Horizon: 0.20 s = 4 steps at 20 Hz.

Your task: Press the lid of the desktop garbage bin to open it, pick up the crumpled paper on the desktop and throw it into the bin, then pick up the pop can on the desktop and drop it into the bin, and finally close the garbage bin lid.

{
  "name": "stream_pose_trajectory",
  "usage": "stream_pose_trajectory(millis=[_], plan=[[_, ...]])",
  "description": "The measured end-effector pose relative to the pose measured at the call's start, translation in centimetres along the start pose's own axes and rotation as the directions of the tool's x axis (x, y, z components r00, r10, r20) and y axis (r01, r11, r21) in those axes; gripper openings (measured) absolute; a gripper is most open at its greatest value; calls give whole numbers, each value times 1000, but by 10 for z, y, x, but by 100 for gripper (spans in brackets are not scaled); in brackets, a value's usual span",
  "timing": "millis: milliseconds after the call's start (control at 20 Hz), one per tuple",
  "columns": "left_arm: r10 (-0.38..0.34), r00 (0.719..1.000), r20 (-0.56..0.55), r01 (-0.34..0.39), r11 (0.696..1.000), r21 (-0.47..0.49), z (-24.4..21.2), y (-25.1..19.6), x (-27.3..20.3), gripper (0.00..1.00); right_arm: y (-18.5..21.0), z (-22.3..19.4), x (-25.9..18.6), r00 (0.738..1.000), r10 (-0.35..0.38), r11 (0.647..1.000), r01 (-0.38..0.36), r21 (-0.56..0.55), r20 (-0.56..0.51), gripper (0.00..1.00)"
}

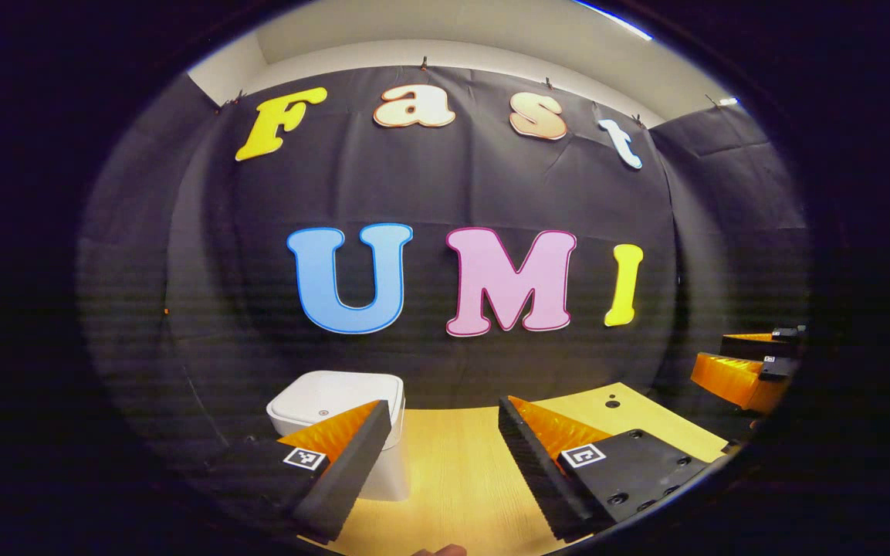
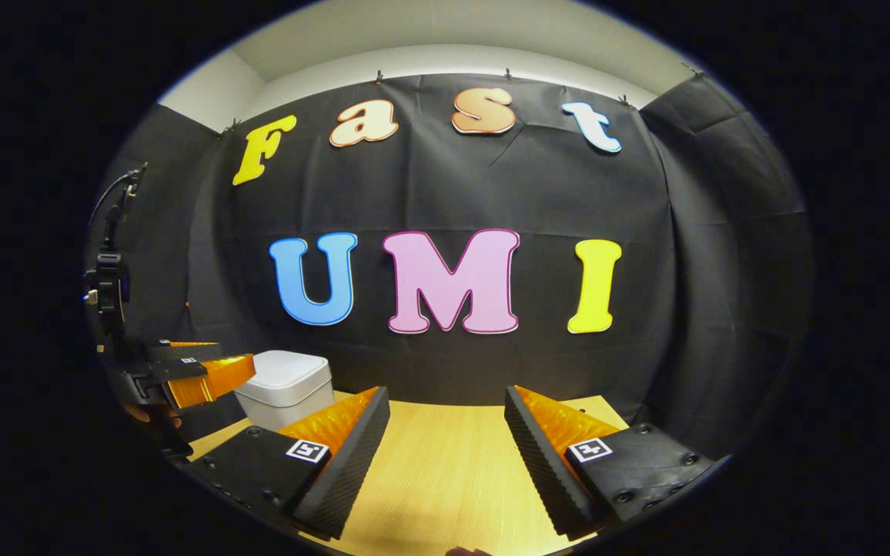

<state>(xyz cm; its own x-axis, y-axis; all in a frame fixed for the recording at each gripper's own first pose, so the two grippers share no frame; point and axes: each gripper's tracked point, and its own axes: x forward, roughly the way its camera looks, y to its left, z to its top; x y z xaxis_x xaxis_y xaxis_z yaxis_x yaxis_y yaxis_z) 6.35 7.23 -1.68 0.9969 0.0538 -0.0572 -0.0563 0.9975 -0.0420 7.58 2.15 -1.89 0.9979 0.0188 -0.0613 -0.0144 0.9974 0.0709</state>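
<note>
No word, brand or number can be read on the garbage bin (image 1: 334, 396) or on the desktop (image 1: 460, 463) beside it. The only signs are square black-and-white coded markers, one on each finger of the left gripper (image 1: 445, 417): one marker (image 1: 305, 458) just in front of the bin, the other (image 1: 583, 455) well to its right. The right gripper (image 2: 446, 405) bears a like pair (image 2: 306, 450), right of the bin. A small round mark (image 1: 323, 412) on the bin's lid is too small to read.
</note>
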Motion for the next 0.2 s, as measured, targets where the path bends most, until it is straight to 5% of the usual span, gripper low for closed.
stream_pose_trajectory(millis=[200], plan=[[44, 999, -12, -44, 999, -15, 1, -16, -19, 94, -20, 1, -12, 1000, 9, 1000, -9, -18, 4, 96]])
